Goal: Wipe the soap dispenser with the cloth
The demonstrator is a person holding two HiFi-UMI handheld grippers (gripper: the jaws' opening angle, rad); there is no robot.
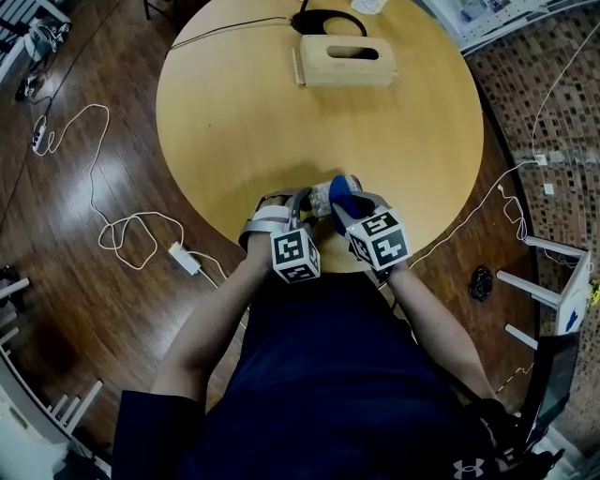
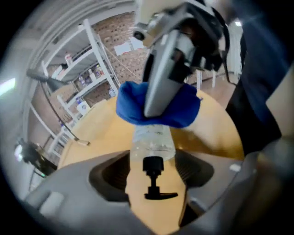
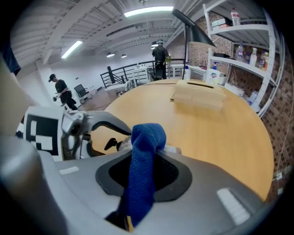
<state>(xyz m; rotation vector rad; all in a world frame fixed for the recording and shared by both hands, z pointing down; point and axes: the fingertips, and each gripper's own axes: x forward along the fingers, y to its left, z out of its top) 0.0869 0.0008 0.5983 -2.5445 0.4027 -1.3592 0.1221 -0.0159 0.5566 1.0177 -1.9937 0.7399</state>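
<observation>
A clear soap dispenser [image 2: 151, 140] with a black pump [image 2: 154, 181] lies on its side near the front edge of the round wooden table [image 1: 281, 122]. My left gripper [image 2: 152, 167] has a jaw against each side of the bottle's shoulder, with the pump pointing back toward its camera. My right gripper [image 3: 144, 172] is shut on a blue cloth [image 3: 142, 165]. The cloth [image 2: 183, 110] is draped over the far end of the bottle. In the head view, both grippers meet over the bottle [image 1: 328, 195], the left gripper [image 1: 298, 202] beside the right gripper [image 1: 342, 211].
A wooden box [image 1: 347, 61] with a slot stands at the far side of the table, and a black cable [image 1: 328, 19] lies behind it. White cables and a power strip [image 1: 131, 230] lie on the floor to the left. Shelving [image 3: 243, 50] stands to the right.
</observation>
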